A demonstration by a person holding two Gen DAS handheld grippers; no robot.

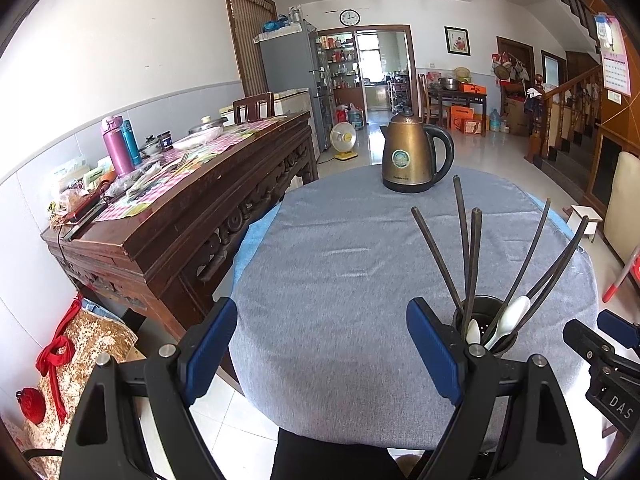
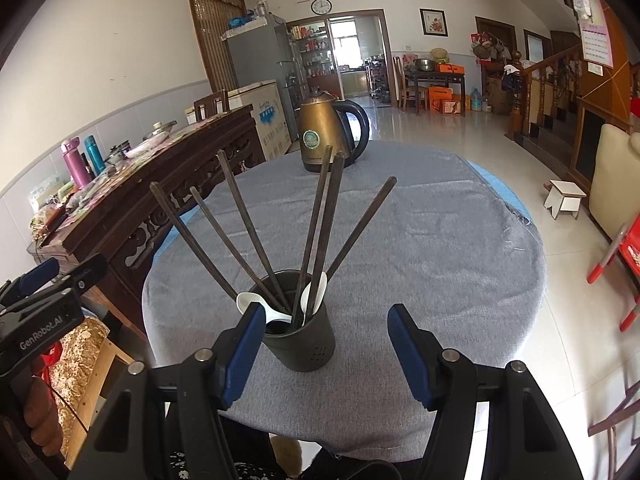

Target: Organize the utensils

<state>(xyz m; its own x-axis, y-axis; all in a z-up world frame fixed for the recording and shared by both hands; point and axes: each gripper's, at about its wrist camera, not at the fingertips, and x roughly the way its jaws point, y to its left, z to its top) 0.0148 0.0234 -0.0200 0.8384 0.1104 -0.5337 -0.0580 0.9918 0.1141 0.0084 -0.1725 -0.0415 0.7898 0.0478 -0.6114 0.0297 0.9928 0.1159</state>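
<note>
A dark utensil holder (image 2: 304, 340) stands on the grey-clothed round table (image 2: 420, 248), near its front edge. Several dark chopsticks (image 2: 256, 236) fan out of it, and two white spoons (image 2: 314, 294) rest inside. In the left wrist view the holder (image 1: 486, 324) sits just right of my left gripper (image 1: 322, 344), which is open and empty over bare cloth. My right gripper (image 2: 326, 344) is open and empty, the holder standing between its fingers, close to the left one. The left gripper also shows in the right wrist view (image 2: 44, 304) at the far left.
A bronze electric kettle (image 1: 412, 152) stands at the table's far edge. A carved wooden sideboard (image 1: 192, 216) cluttered with bottles and dishes runs along the left. A white stool (image 2: 564, 198) and a red chair (image 2: 624, 256) stand on the tiled floor at right.
</note>
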